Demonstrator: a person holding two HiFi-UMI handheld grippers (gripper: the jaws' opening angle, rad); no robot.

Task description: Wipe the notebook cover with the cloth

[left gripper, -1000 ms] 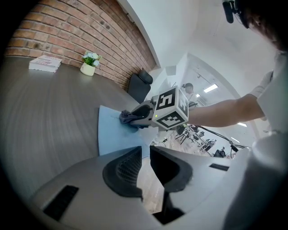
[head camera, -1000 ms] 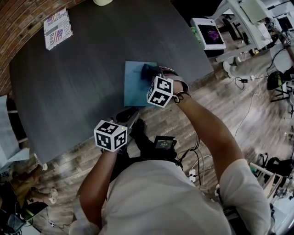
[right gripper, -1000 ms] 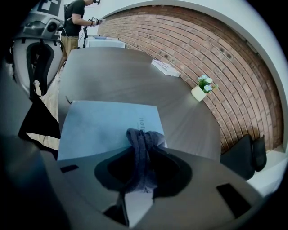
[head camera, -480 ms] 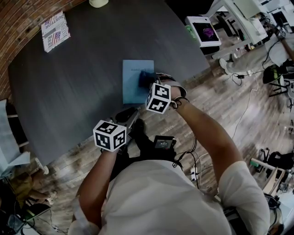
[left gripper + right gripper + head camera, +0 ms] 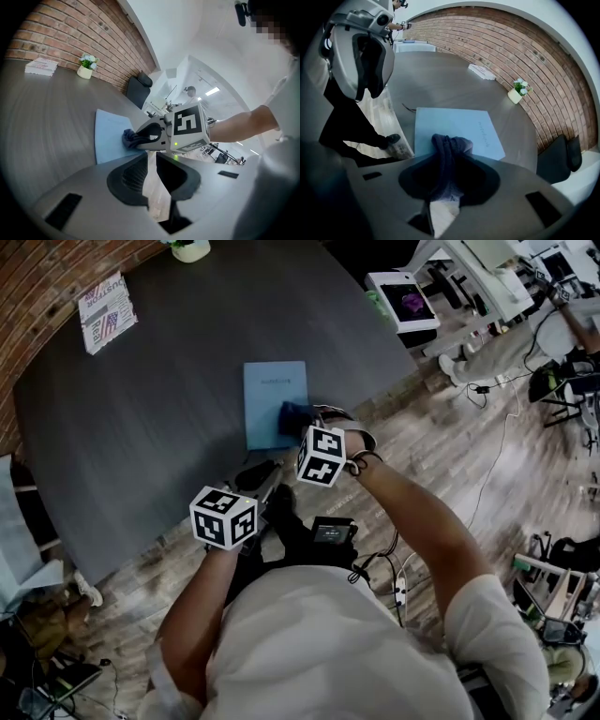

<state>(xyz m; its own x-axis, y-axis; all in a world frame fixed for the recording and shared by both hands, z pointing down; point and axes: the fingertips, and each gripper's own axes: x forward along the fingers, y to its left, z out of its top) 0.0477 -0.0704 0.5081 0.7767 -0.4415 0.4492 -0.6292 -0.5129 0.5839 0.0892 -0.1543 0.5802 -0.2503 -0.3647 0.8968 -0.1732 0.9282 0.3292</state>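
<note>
A light blue notebook (image 5: 267, 395) lies flat near the dark round table's (image 5: 141, 427) front edge. My right gripper (image 5: 302, 420) is shut on a bunched dark blue cloth (image 5: 293, 414), which presses on the cover's near right part. In the right gripper view the cloth (image 5: 449, 145) bulges out from between the jaws onto the notebook (image 5: 459, 124). My left gripper (image 5: 260, 474) hovers at the table edge just short of the notebook, with only a thin slit between its jaws and nothing held. From the left gripper (image 5: 151, 157) view, the cloth (image 5: 128, 138) rests on the notebook (image 5: 107, 133).
A printed booklet (image 5: 103, 310) lies at the table's far left. A small potted plant (image 5: 190, 249) stands at the far edge by the brick wall. A white box (image 5: 401, 301) sits on a stand off the table's right. Cables lie on the wooden floor.
My right gripper has dragged the cloth along the cover's right side, from the far corner toward the near edge. The left gripper has stayed in place.
</note>
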